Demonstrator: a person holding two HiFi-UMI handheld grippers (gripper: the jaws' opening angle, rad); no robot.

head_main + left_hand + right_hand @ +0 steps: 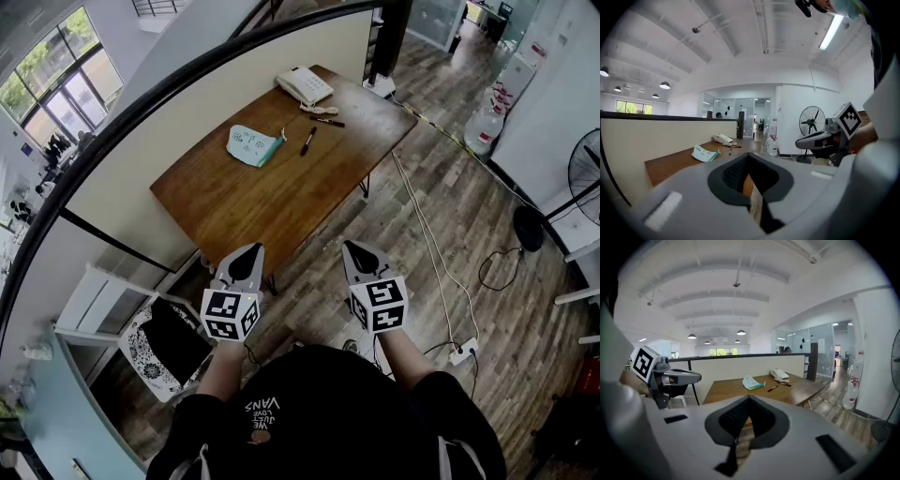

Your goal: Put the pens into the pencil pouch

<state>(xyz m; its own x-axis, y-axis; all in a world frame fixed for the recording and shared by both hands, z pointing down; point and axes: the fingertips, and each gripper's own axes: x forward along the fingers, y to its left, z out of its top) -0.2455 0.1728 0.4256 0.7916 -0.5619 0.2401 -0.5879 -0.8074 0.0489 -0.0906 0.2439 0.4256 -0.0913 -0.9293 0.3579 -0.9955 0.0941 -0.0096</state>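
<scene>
Head view has the person standing well back from the wooden counter (234,202), with the left gripper (248,251) and right gripper (355,247) held side by side in front of the body, over the floor and short of the counter's near corner. Each gripper's own view shows its jaws pressed together with nothing between them, which I read as a rest posture before any reach begins. The light blue-green pencil pouch (253,145) lies flat near the far side of the counter. One dark pen (308,141) lies just beside it to the right, and a second pen (328,120) lies further on, close to the telephone (304,85). Both pens are outside the pouch – the task looks unstarted. Both grippers tilt slightly downward toward the counter, probably lined up for the walk-in; the jaws would need to open before either pen can be picked up.
</scene>
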